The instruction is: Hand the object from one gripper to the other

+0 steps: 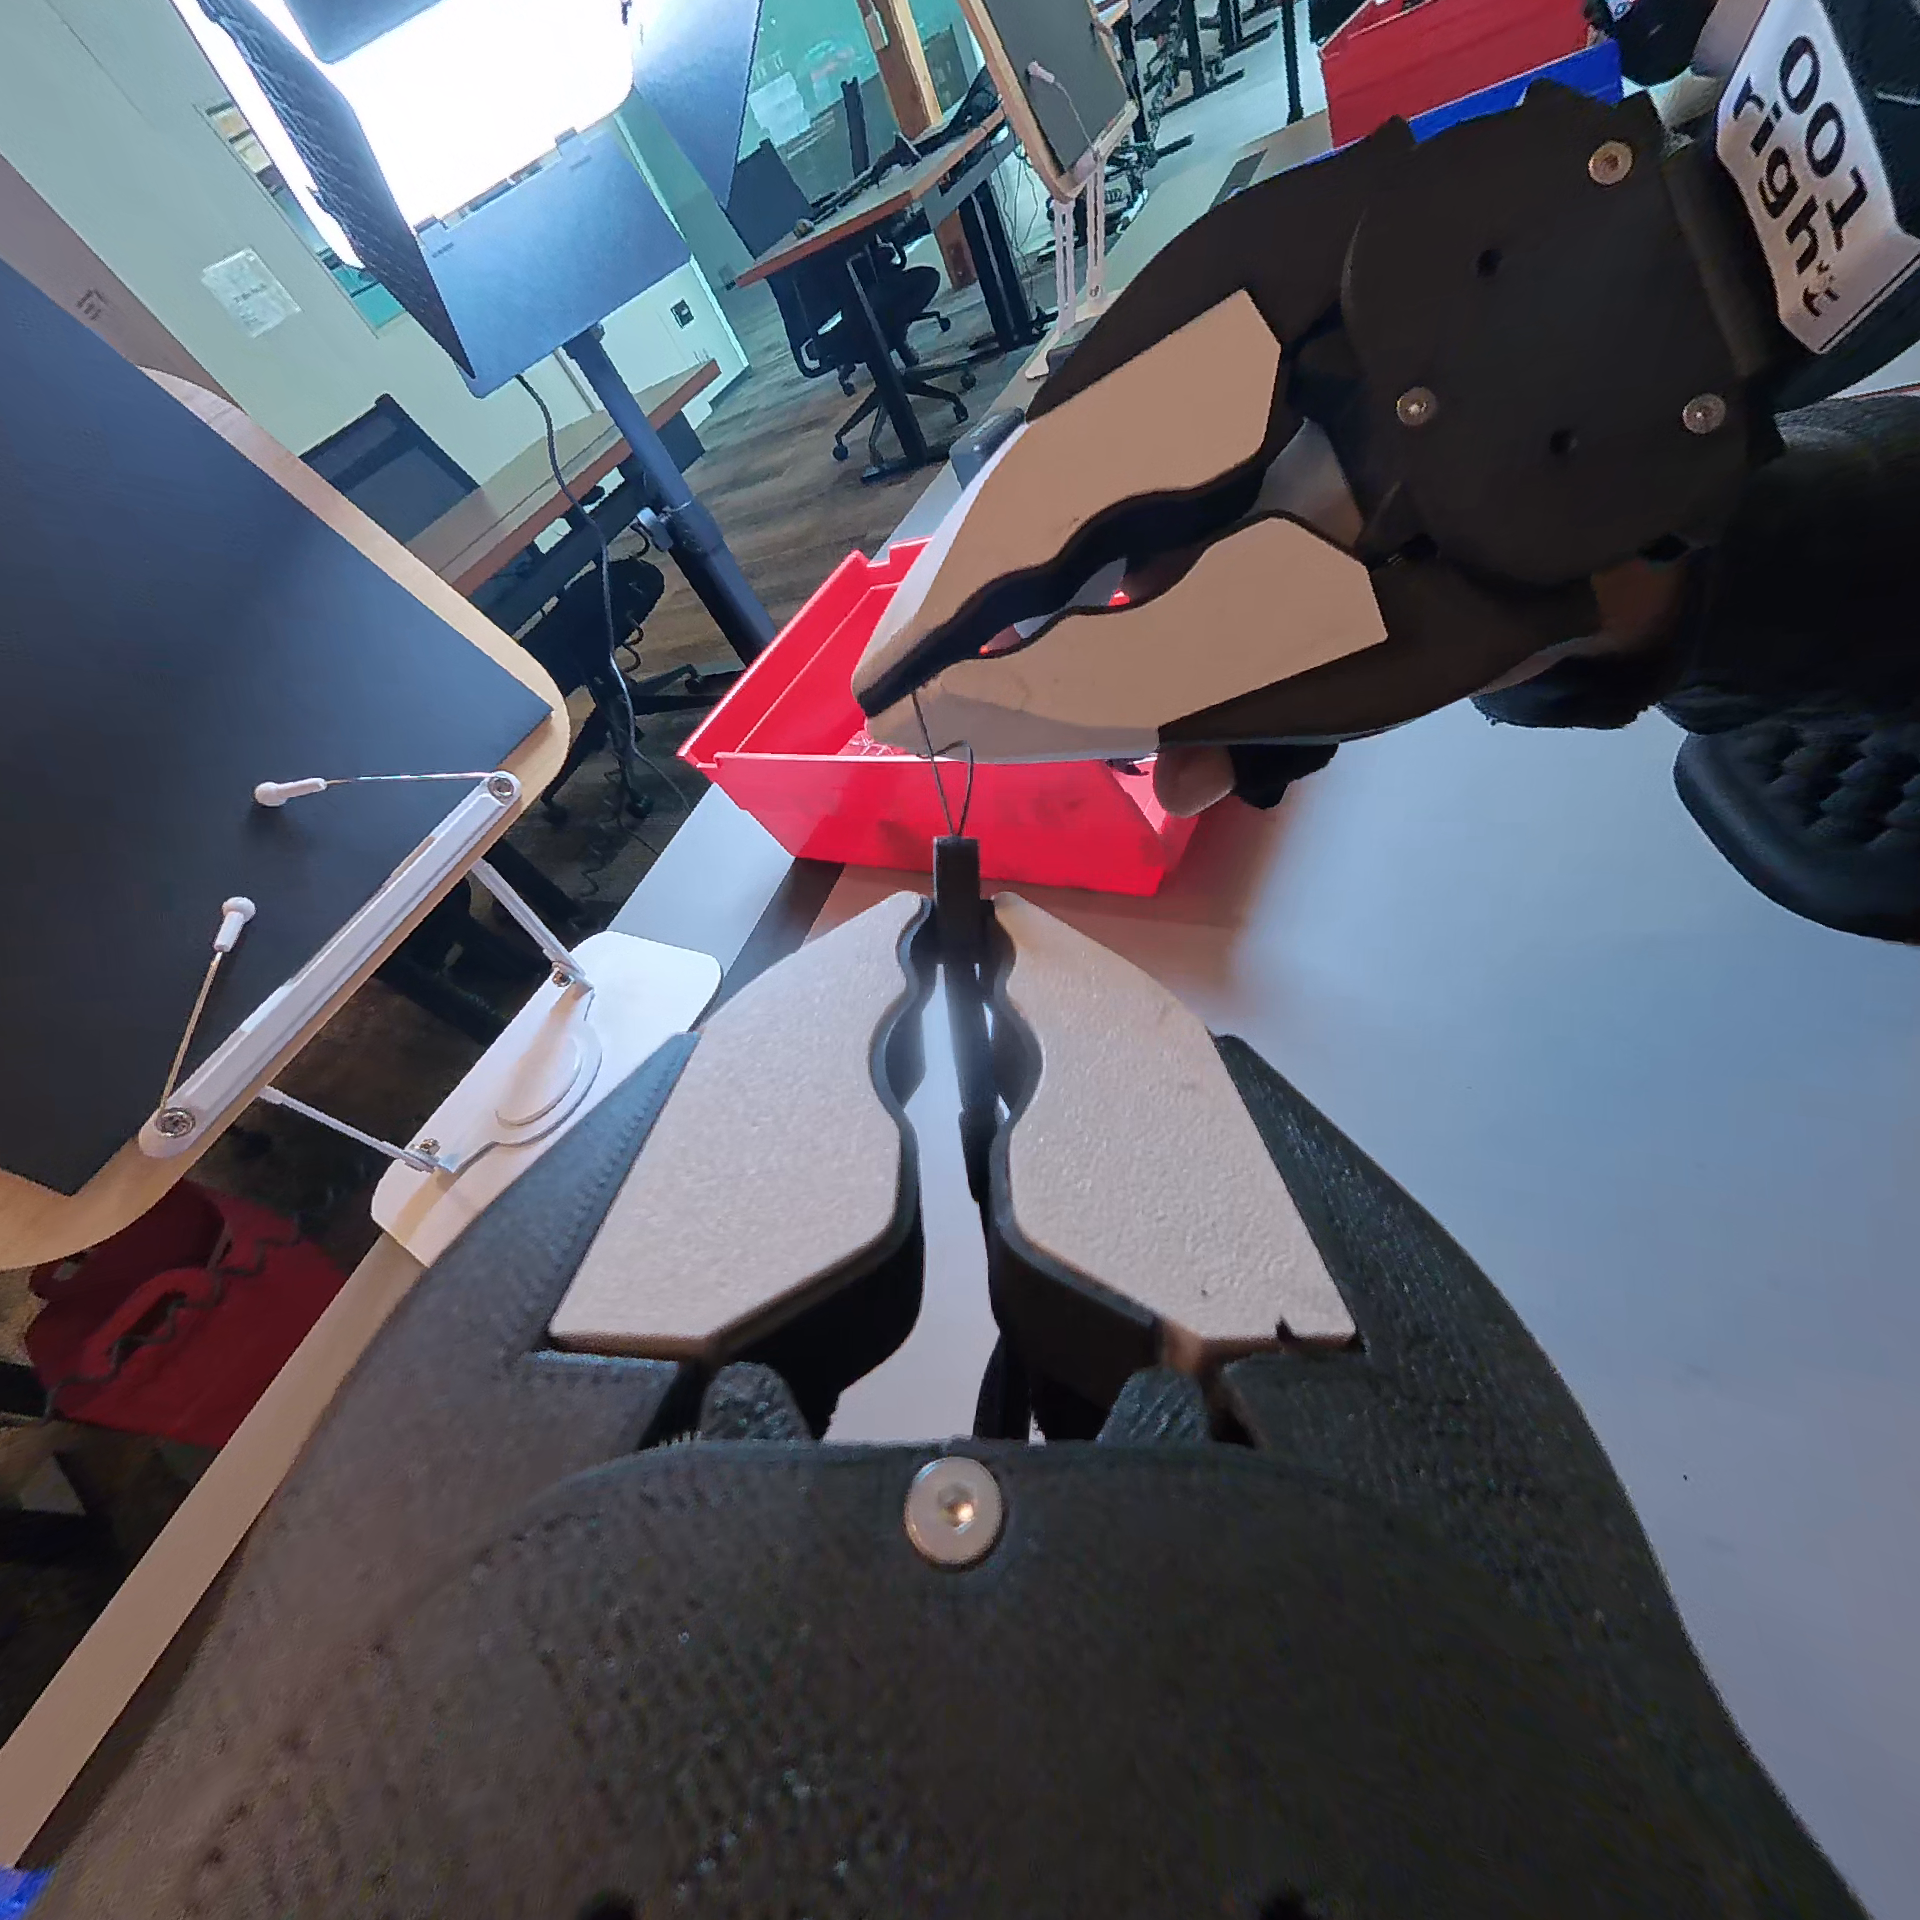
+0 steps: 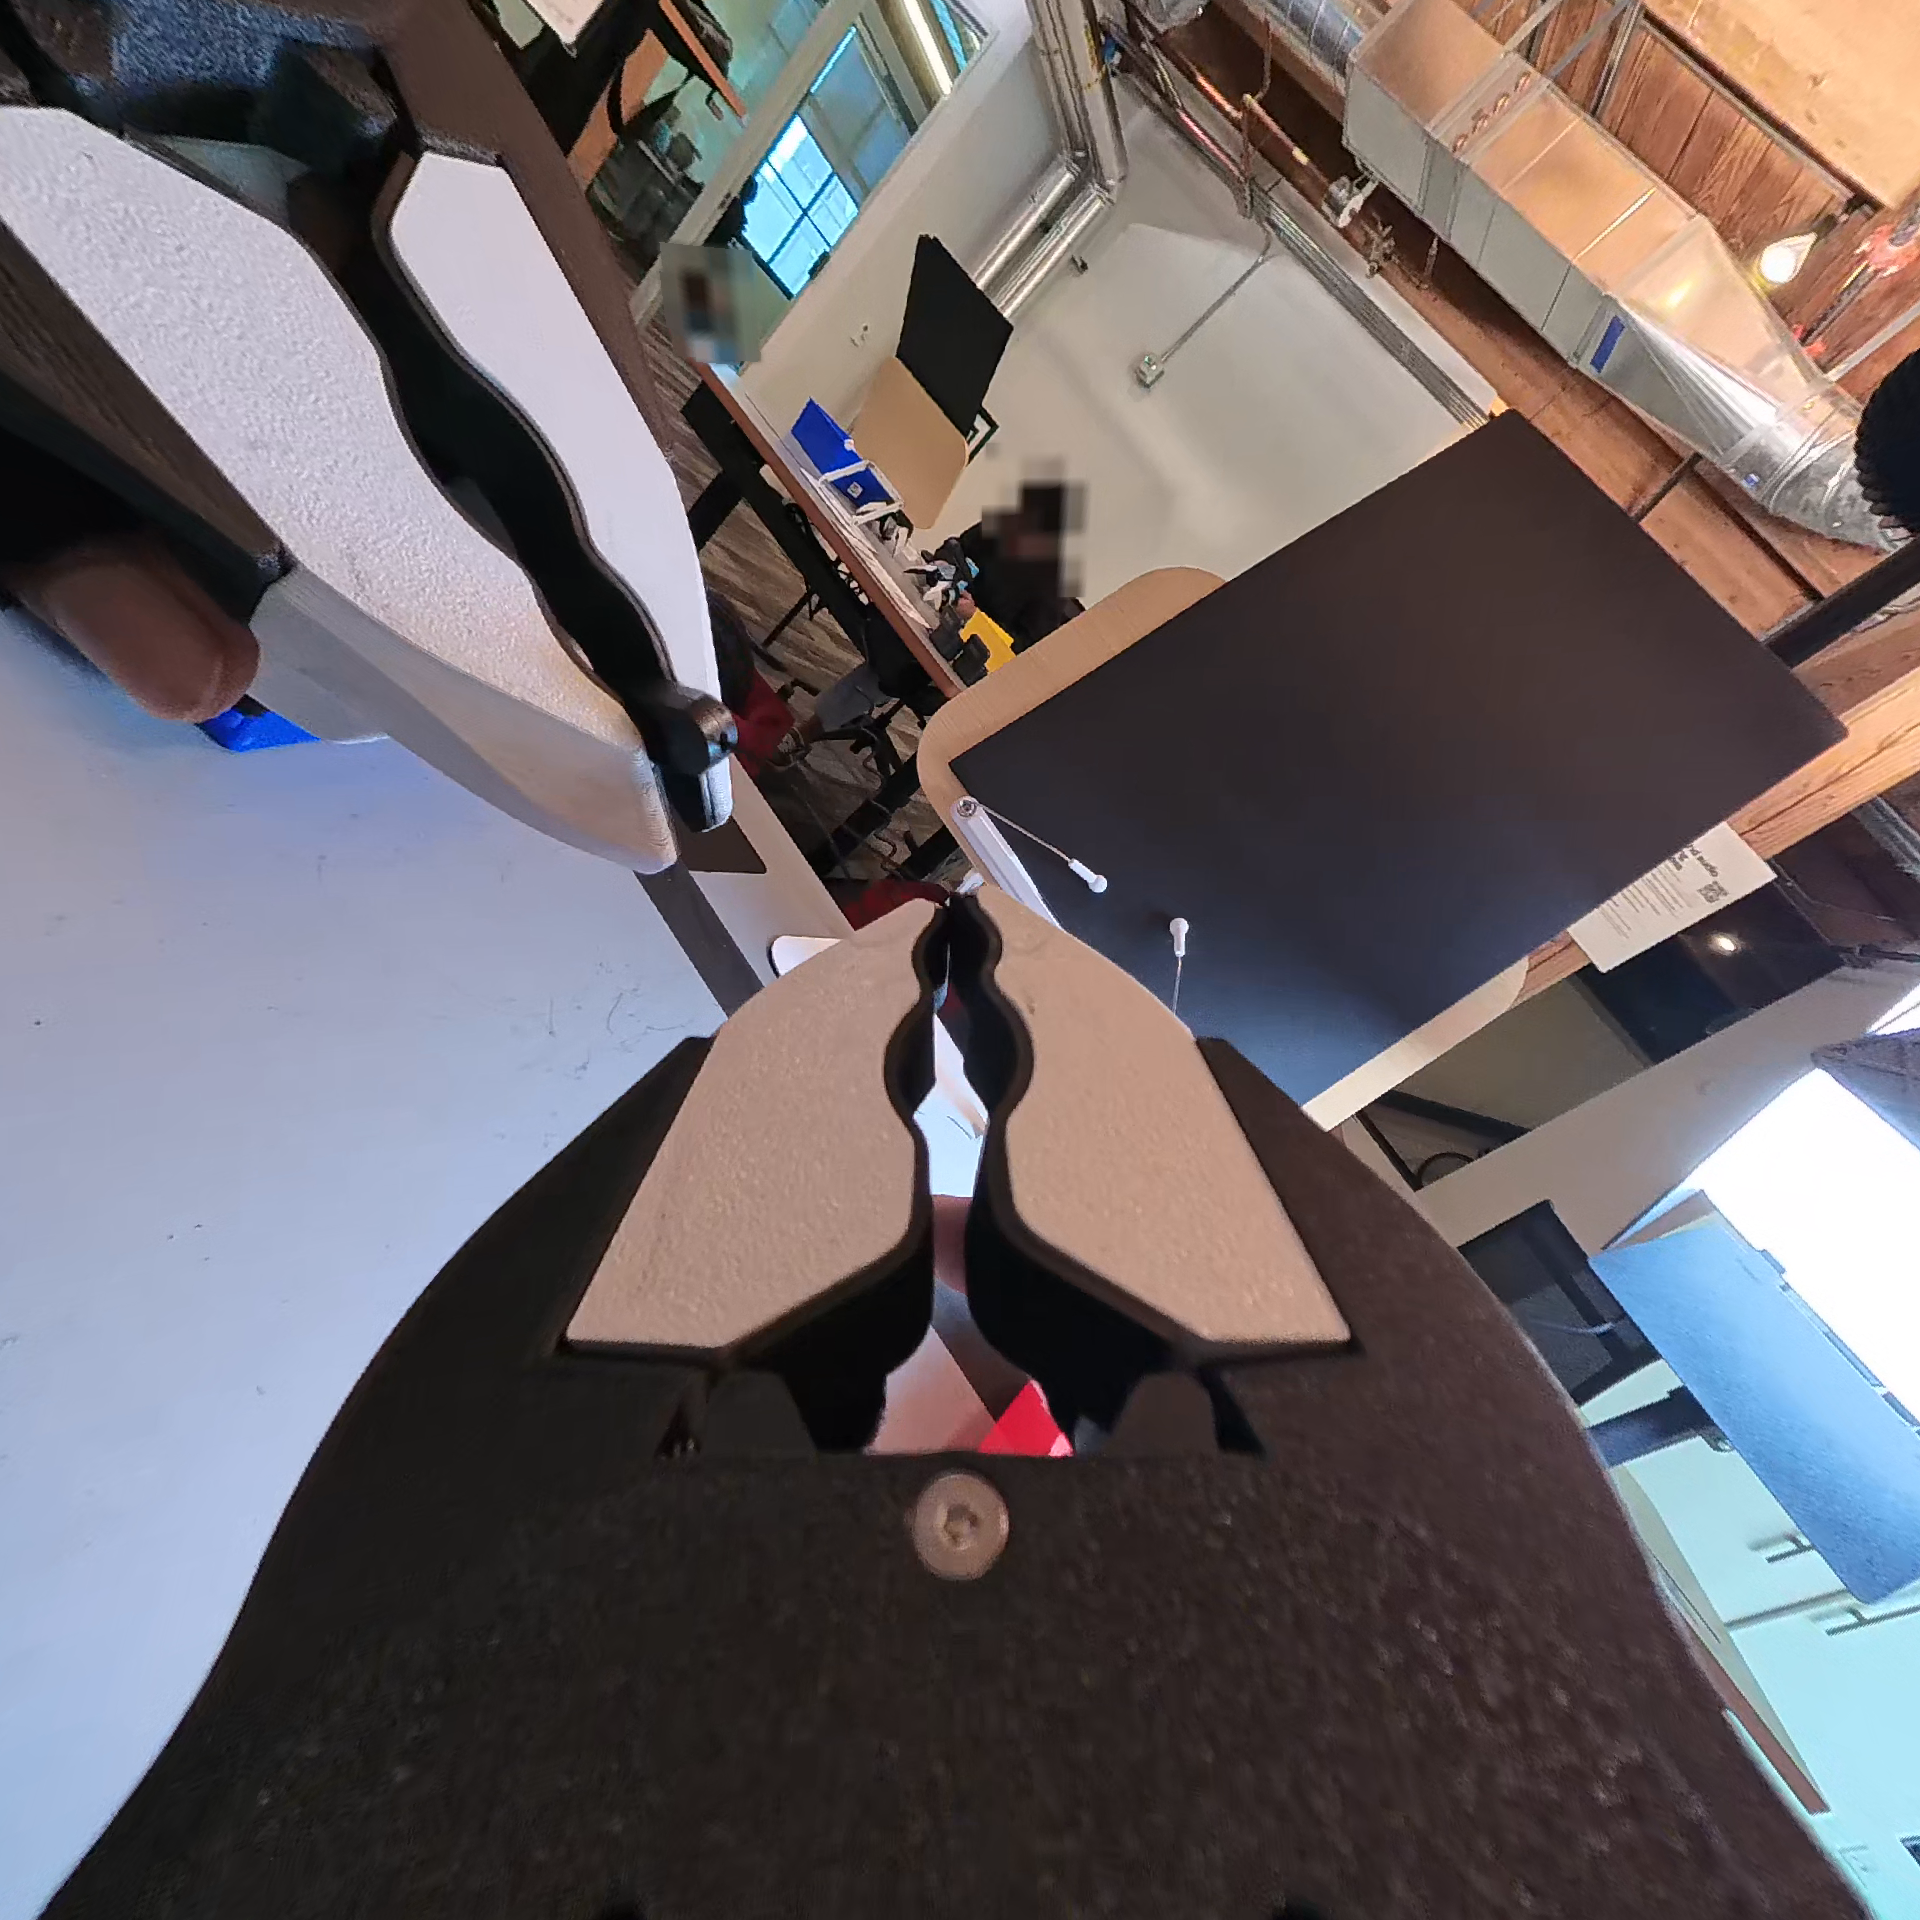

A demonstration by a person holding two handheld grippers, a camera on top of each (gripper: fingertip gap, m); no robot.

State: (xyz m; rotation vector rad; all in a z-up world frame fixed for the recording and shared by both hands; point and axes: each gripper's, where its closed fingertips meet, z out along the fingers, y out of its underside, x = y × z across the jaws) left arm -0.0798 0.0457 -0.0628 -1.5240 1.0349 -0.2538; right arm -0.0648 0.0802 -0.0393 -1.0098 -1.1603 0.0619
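left hand-held gripper is clamped tight on a thin black strap, its small black end piece poking out past the tips. right hand-held gripper comes in from the upper right, tips pinched on the strap's fine cord loop. so both have hold, the strap strung between them, above the grey table, a red bin just behind.

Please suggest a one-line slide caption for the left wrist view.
Mid-handover: left gripper clamps the black strap while right gripper pinches its thin cord loop above a red bin.
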